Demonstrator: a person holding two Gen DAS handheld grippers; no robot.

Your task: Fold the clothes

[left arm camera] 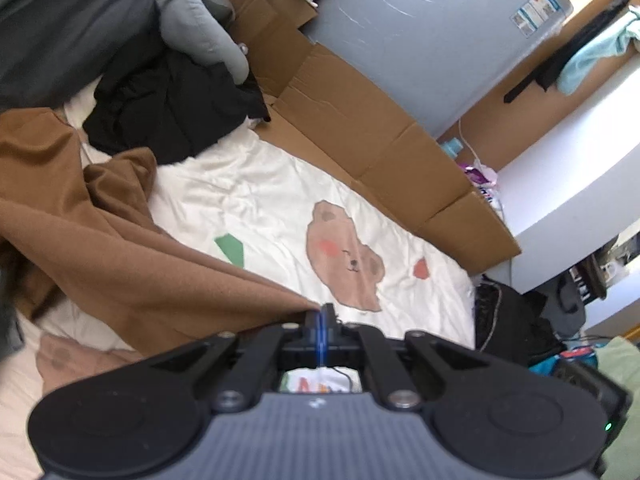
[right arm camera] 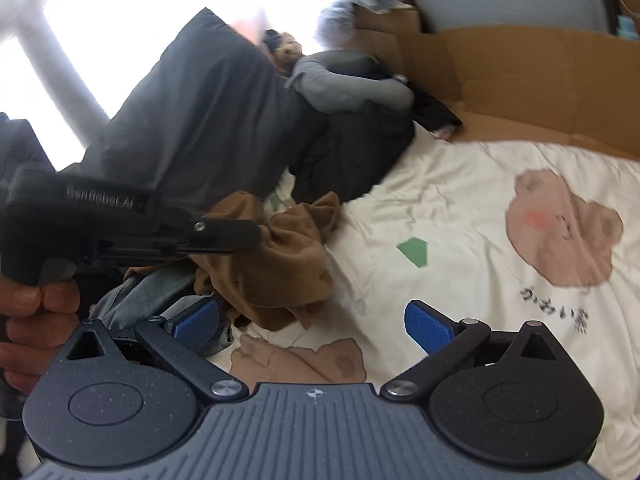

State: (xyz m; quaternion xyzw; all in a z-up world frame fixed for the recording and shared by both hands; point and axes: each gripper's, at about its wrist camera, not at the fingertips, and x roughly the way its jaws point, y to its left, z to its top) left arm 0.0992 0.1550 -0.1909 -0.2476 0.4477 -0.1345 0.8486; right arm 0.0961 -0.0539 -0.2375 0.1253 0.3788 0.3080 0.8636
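Observation:
A brown garment [left arm camera: 100,236] lies on the cream bear-print bedspread [left arm camera: 248,200]. My left gripper [left arm camera: 321,312] is shut on an edge of the brown garment and holds it lifted and stretched above the bed. In the right wrist view the brown garment [right arm camera: 276,256] hangs crumpled from the left gripper [right arm camera: 244,236], which comes in from the left in a hand. My right gripper [right arm camera: 312,324] is open and empty, its blue pads [right arm camera: 428,326] just in front of the garment's lower edge above the bedspread [right arm camera: 460,216].
A black garment [left arm camera: 168,108] and a grey padded one [left arm camera: 200,20] are piled at the bed's far end, with a dark grey pillow [right arm camera: 200,120]. Flattened cardboard [left arm camera: 360,120] lines the bed's far side. A grey garment [right arm camera: 144,292] lies at the left.

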